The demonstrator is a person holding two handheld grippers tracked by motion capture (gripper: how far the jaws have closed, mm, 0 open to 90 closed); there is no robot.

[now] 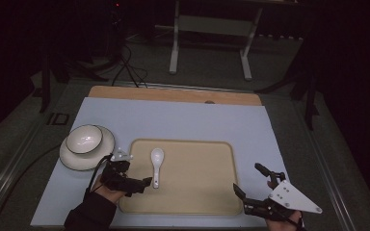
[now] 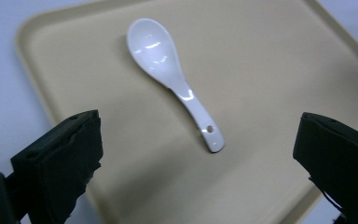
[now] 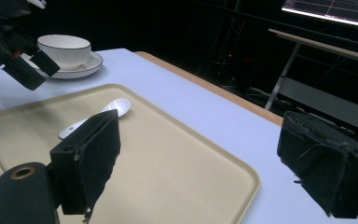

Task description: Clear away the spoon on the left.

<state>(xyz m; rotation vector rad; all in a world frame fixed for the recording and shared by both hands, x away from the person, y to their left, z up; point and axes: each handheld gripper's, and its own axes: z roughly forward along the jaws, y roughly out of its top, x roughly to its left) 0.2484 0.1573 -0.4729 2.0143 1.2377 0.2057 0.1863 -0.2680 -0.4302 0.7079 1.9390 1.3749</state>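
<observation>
Two black jaws of the left gripper (image 2: 196, 154) rise at the bottom of the left gripper view, spread wide apart with nothing between them, and the one white spoon (image 2: 172, 79) lies just beyond them, untouched. That spoon rests flat on the one beige tray (image 1: 207, 192), in its left half, bowl toward the far side and handle toward the person. In the high view the left gripper (image 1: 144, 183) hovers at the tray's near left corner, its tips just beside the end of the spoon's handle, held by a hand (image 1: 107, 191) in a dark sleeve that comes in from the bottom edge and angles to the right. The right gripper (image 1: 253, 180) sits off the tray's near right corner, pointing up and to the left, jaws released and holding nothing, with its grey three-cornered plate on top; its own view looks across the tray toward the spoon (image 3: 98, 116). Left of the tray, on the pale blue table (image 1: 183, 120), stands one white bowl (image 1: 84, 138) with a dark rim, set on one white saucer (image 1: 72, 161), well apart from the spoon.
</observation>
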